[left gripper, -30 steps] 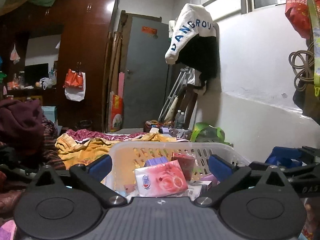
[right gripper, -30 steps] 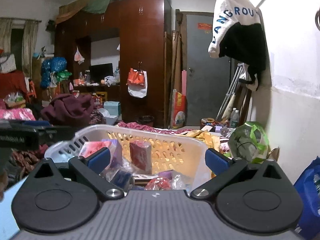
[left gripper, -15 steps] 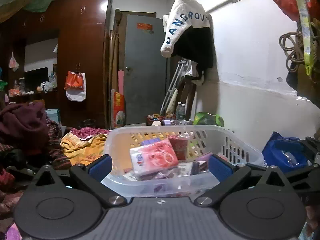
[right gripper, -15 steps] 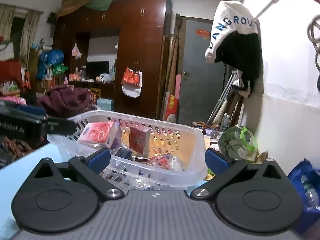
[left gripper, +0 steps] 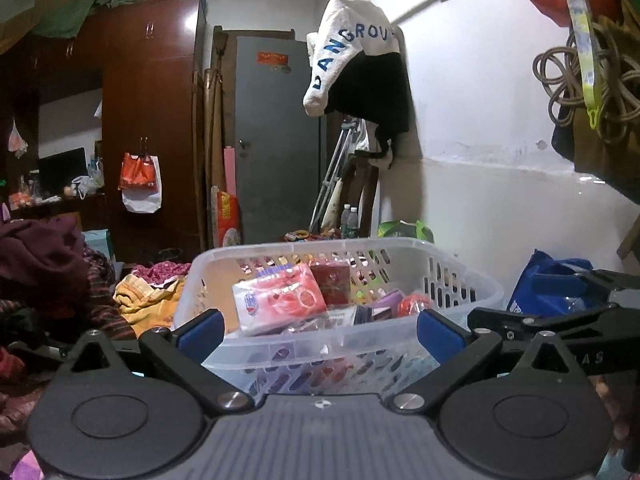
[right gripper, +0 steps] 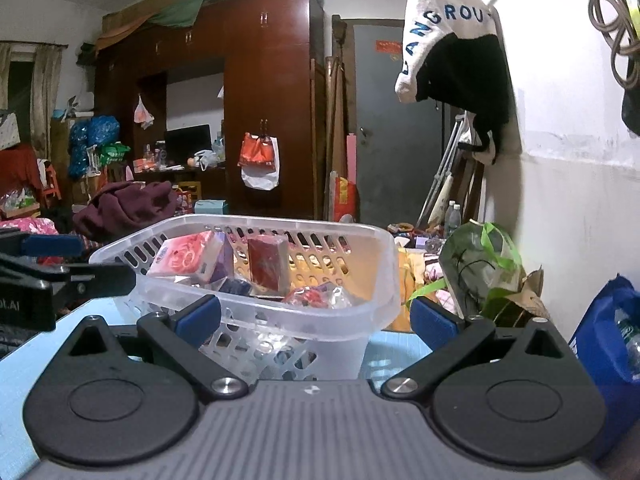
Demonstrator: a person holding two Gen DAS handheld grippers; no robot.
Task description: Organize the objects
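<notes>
I steer two tongs toward one landmark: a translucent plastic basket (left gripper: 340,280) resting on a pale blue tabletop (right gripper: 400,350). Left of the basket, my left tongs (left gripper: 320,330) gape wide, holding nothing. Inside it lie a pink tissue pack (left gripper: 278,300), a dark red box (left gripper: 331,282) standing upright, and small wrapped packets. Right of the basket, my right tongs (right gripper: 316,316) also gape wide and empty. I judge the gathering largely done; placing the basket may remain.
</notes>
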